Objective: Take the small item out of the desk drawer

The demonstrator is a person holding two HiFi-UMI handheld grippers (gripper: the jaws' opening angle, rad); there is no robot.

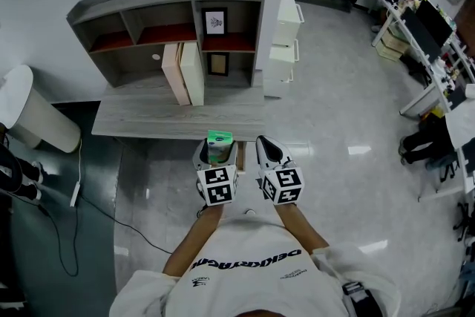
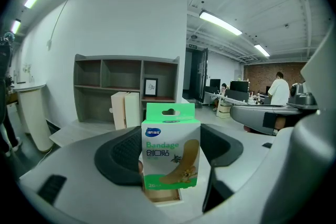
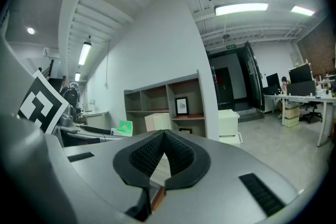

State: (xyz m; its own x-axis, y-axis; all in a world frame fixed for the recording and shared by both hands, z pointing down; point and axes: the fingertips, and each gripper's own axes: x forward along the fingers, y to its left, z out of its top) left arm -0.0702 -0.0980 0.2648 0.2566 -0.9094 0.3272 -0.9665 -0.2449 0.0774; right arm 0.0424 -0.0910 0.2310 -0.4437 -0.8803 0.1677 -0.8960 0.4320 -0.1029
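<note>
A small green and white bandage box (image 1: 219, 147) stands upright between the jaws of my left gripper (image 1: 217, 154), just in front of the grey desk (image 1: 148, 121). In the left gripper view the box (image 2: 170, 149) fills the gap of the left gripper (image 2: 170, 157), with a black pad (image 2: 122, 157) against each side. A pale wooden edge (image 2: 163, 195) shows right under the box; I cannot tell whether it is the drawer. My right gripper (image 1: 269, 154) hangs beside the left one, shut with nothing in it; in its own view the right gripper's (image 3: 164, 136) pads meet at the tips.
A grey shelf unit (image 1: 174, 30) stands on the desk with a framed picture (image 1: 215, 21) and two beige boxes (image 1: 185, 74). A white drawer cabinet (image 1: 286, 41) is to its right, a white cylinder (image 1: 30, 115) on the left. Office desks (image 1: 423, 41) line the far right.
</note>
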